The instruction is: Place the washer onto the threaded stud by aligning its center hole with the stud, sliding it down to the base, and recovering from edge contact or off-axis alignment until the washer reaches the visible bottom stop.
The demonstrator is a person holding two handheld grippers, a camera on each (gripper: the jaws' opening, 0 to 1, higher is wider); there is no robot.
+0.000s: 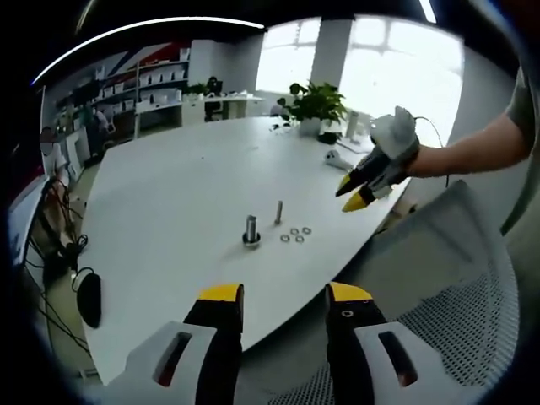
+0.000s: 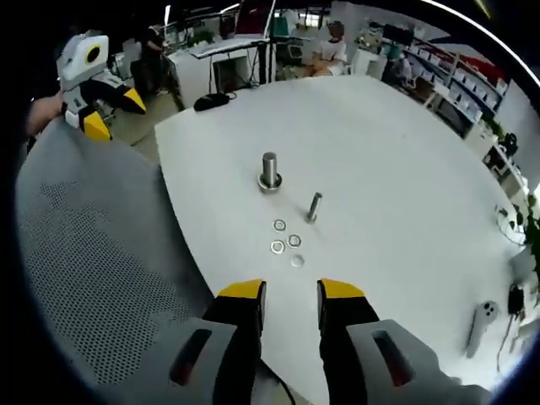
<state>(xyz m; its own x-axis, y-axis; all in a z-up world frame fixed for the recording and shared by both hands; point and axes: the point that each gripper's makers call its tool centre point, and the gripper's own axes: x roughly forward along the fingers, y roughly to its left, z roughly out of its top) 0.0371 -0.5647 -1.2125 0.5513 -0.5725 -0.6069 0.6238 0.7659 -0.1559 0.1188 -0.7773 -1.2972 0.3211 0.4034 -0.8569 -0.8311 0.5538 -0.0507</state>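
Note:
Several small metal washers (image 1: 295, 234) (image 2: 287, 243) lie loose on the white table (image 1: 186, 186) (image 2: 396, 152). Close to them stand a thick threaded stud on a round base (image 1: 251, 230) (image 2: 270, 171) and a thinner upright bolt (image 1: 278, 213) (image 2: 314, 207). My left gripper (image 1: 285, 295) hovers off the table's near edge, jaws open and empty; in the right gripper view it appears at the upper left (image 2: 116, 114). My right gripper (image 2: 292, 291) is also open and empty, short of the washers; a hand holds it at the right of the left gripper view (image 1: 354, 192).
A grey mesh chair back (image 1: 456, 287) (image 2: 84, 253) stands at the table's edge between the grippers. A potted plant (image 1: 314, 103) and a white controller (image 2: 477, 325) sit on the far part of the table. A black object (image 1: 89, 297) lies on the floor.

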